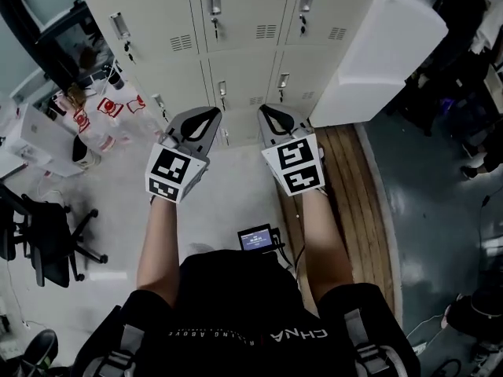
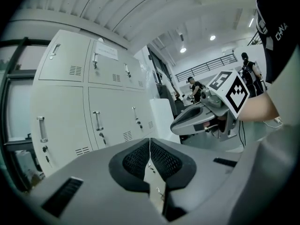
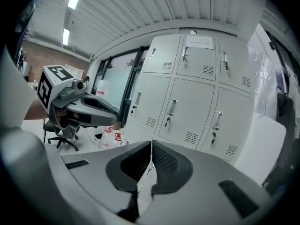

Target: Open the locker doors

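A bank of pale grey lockers (image 1: 236, 30) stands ahead, with every door in view closed and a handle (image 1: 214, 0) and a key on each. My left gripper (image 1: 206, 118) and right gripper (image 1: 271, 115) are held side by side in front of it, short of the doors and touching nothing. In the left gripper view the jaws (image 2: 150, 143) are shut with nothing between them, and the lockers (image 2: 108, 111) lie to the left. The right gripper's jaws (image 3: 151, 146) are likewise shut and empty, facing the lower doors (image 3: 187, 111).
A tall white box (image 1: 385, 53) stands against the lockers' right side, above a wooden floor strip (image 1: 354, 187). Bottles with red labels (image 1: 110, 108) and a white crate sit at the left, with an office chair (image 1: 47, 242) nearer. People stand far off (image 2: 194, 89).
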`<state>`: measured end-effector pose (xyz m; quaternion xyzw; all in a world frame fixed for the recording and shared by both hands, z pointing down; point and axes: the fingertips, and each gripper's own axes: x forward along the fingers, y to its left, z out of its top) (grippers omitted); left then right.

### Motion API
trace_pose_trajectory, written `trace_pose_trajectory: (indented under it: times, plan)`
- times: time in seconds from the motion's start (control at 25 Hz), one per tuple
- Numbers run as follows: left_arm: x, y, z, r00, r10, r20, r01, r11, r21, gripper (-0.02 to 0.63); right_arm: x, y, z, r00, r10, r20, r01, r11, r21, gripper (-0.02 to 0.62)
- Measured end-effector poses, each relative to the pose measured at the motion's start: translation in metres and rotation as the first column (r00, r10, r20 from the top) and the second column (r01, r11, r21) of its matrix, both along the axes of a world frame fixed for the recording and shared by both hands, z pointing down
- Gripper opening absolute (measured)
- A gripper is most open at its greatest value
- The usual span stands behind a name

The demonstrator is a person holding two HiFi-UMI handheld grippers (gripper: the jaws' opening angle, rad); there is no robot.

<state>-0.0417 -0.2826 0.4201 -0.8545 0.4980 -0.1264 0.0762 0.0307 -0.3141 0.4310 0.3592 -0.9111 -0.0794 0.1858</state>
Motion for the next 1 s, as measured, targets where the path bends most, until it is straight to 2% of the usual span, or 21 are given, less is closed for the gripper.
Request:
trace_pose_trajectory:
  times: [0.24,0.36,0.52,0.76,1.0]
  plan:
    - [-0.023,-0.042,0.010,0.998,-0.057,-0.037,0.055,0.998,-0.043,0.020,-0.027,-0.041,0.012,0.997,-0.079,0.025,0.079,0.996,-0.032,0.032]
    - [-0.037,-0.065,0.011,0.995,-0.062,-0.075,0.059,0.998,-0.038,0.020,-0.041,-0.060,0.021,0.997,-0.075,0.000,0.075,0.996,-0.037,0.032]
    - [-0.055,-0.090,0.013,0.998,-0.009,-0.062,0.008,1.000,-0.021,0.020,-0.066,-0.084,0.027,0.999,-0.041,-0.008,0.040,0.998,-0.049,0.032]
    - [-0.103,-0.127,-0.006,0.995,0.059,-0.079,-0.056,0.998,0.041,0.020,-0.117,-0.116,0.010,1.000,0.006,-0.029,-0.006,1.000,-0.003,0.032]
    - [-0.134,-0.159,-0.004,0.992,0.102,-0.069,-0.098,0.994,0.058,0.020,-0.155,-0.142,0.013,0.998,0.048,-0.050,-0.048,0.999,0.011,0.032]
